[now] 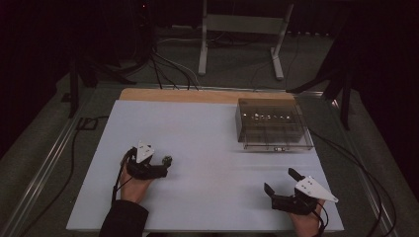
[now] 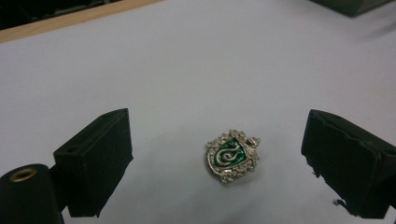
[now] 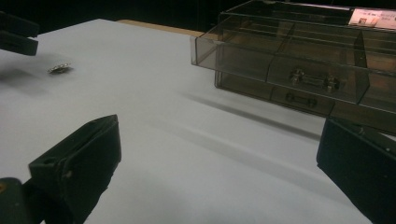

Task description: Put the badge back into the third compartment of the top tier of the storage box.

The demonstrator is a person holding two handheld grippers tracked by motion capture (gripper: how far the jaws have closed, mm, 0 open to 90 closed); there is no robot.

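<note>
The left gripper hovers over the left half of the white tabletop, held in the person's left hand, and its two black jaws stand wide apart with nothing pressed between them. Lying flat on the tabletop in the gap between those jaws is a small silver crest badge with a green enamel shield and a coiled serpent on it (closer to the right jaw than the left in the left gripper view, yet touching neither pad). From above, the same badge shows as a small glinting speck just off the jaw tips. The right gripper sits near the table's front right corner, well apart from the badge, and its jaws are likewise spread wide and hold nothing. Along its line of sight the badge appears far off at the upper left, lying on the white surface. A clear plastic drawer box stands at the far right of the table, one upper drawer pulled out toward the front.
</note>
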